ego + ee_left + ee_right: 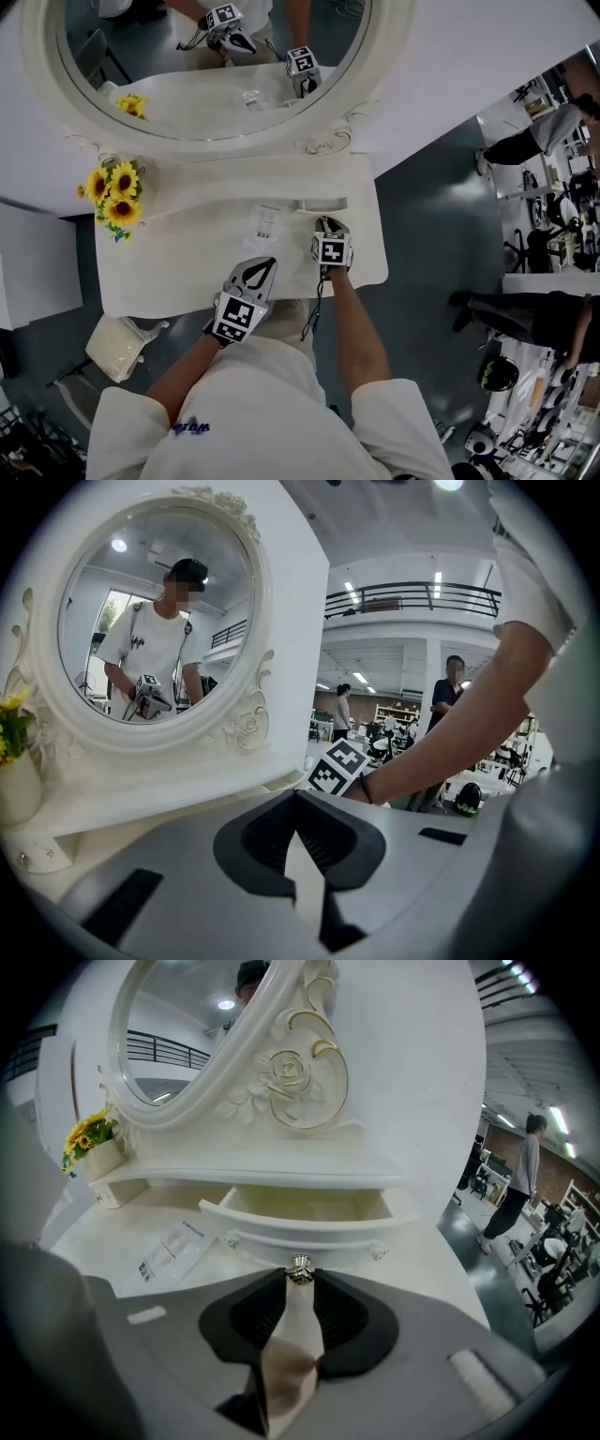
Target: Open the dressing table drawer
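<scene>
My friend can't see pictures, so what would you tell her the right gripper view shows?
The right gripper pinches the small metal knob of a white dressing table drawer, pulled partly open. A sachet lies on the tabletop at left, below an oval mirror.

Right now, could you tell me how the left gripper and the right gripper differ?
The right gripper is shut on the drawer knob; the left gripper is shut on nothing. The right gripper is at the front of the open drawer; the left gripper sits back near the front edge of the tabletop. Both point toward the mirror.
</scene>
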`<action>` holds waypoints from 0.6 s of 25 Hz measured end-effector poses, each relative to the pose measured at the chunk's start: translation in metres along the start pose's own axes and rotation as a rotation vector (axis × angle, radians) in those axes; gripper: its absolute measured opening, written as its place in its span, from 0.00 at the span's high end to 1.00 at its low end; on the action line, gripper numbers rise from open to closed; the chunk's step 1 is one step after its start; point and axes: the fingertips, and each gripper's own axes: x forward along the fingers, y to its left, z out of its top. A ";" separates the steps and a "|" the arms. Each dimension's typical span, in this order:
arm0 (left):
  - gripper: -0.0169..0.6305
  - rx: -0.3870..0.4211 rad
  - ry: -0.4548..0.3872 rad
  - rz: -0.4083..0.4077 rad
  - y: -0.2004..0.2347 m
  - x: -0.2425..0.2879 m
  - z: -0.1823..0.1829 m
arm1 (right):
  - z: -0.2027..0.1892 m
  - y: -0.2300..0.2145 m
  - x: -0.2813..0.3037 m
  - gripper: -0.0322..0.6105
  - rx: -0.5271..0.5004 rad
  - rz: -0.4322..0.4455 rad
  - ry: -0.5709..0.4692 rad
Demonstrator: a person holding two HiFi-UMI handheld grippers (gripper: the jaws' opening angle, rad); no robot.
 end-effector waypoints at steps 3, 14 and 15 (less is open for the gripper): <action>0.96 -0.002 0.001 -0.002 -0.001 0.000 -0.001 | -0.001 0.000 -0.001 0.79 0.003 -0.001 0.002; 0.96 0.004 -0.005 -0.009 -0.004 -0.001 0.001 | -0.007 0.002 -0.005 0.79 0.002 -0.001 0.002; 0.96 0.004 -0.006 -0.009 -0.004 -0.001 0.001 | -0.008 0.002 -0.005 0.79 0.002 0.000 0.001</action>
